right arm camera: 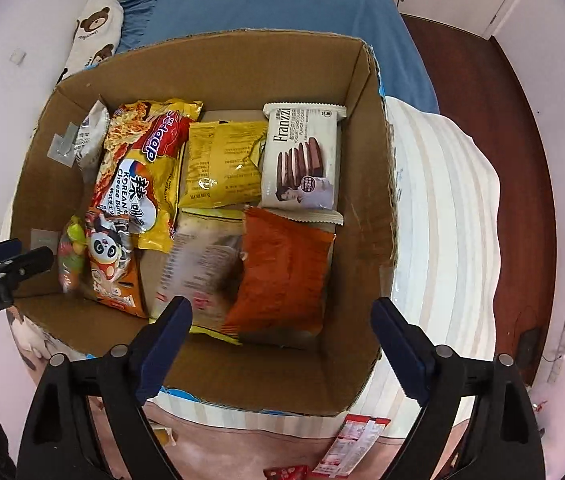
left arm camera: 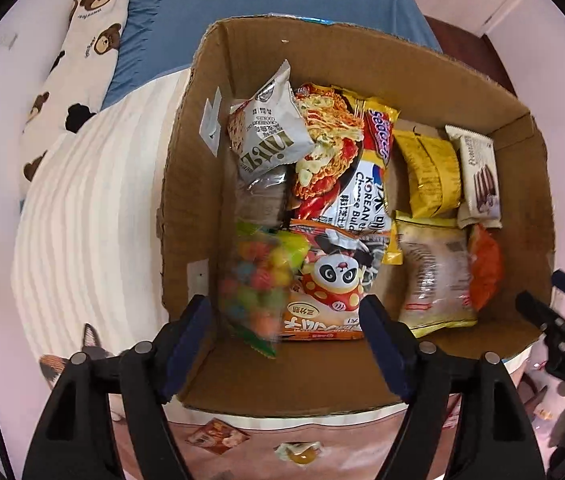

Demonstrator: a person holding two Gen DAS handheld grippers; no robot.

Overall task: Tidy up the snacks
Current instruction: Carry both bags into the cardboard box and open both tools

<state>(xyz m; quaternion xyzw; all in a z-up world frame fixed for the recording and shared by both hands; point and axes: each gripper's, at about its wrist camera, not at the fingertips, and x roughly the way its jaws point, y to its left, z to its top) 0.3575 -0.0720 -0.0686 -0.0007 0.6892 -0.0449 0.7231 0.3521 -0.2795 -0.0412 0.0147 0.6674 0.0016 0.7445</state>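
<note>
An open cardboard box (left arm camera: 422, 68) (right arm camera: 218, 60) on the bed holds several snack packs. A bag of coloured candy balls (left arm camera: 260, 276) (right arm camera: 71, 254) lies blurred at its near left, beside a panda pack (left arm camera: 332, 284) (right arm camera: 110, 264) and a Korean noodle pack (left arm camera: 346, 160) (right arm camera: 138, 168). An orange pack (right arm camera: 282, 276) (left arm camera: 484, 268), a yellow pack (right arm camera: 224, 164) and a white Franzzi wafer pack (right arm camera: 304, 160) lie to the right. My left gripper (left arm camera: 286, 320) is open and empty above the candy bag. My right gripper (right arm camera: 282, 320) is open and empty above the orange pack.
The box sits on a striped cream blanket (left arm camera: 94, 208) (right arm camera: 442, 216) over a blue sheet (right arm camera: 274, 0). A bear-print pillow (left arm camera: 78, 68) lies at the left. Small loose snacks lie on the pink cover in front of the box (left arm camera: 218, 438) (right arm camera: 352, 444).
</note>
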